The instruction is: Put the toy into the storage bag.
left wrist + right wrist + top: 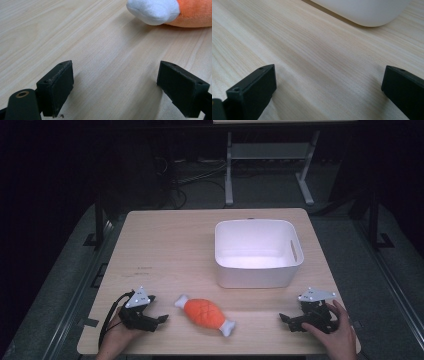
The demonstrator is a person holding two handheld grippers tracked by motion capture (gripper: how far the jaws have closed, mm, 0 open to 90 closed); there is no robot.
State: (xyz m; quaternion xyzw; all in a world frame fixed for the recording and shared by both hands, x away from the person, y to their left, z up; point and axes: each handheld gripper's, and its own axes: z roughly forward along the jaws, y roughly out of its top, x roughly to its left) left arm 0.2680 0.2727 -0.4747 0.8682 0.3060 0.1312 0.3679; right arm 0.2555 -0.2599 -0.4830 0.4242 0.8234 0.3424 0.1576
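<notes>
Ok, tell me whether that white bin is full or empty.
Empty. The high view looks down into the white bin and shows a bare white floor inside; the plush drumstick lies outside it on the table.

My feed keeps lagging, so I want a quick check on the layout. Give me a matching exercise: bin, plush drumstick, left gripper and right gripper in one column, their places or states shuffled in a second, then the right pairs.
Things:
1. white bin
2. plush drumstick
3. left gripper
4. right gripper

Places or states:
A. lies on the table between the two grippers
B. open, at the near right edge
C. stands empty toward the far right
D. open, at the near left, jaws toward the drumstick's white end

Pairs: 1-C, 2-A, 3-D, 4-B
</notes>
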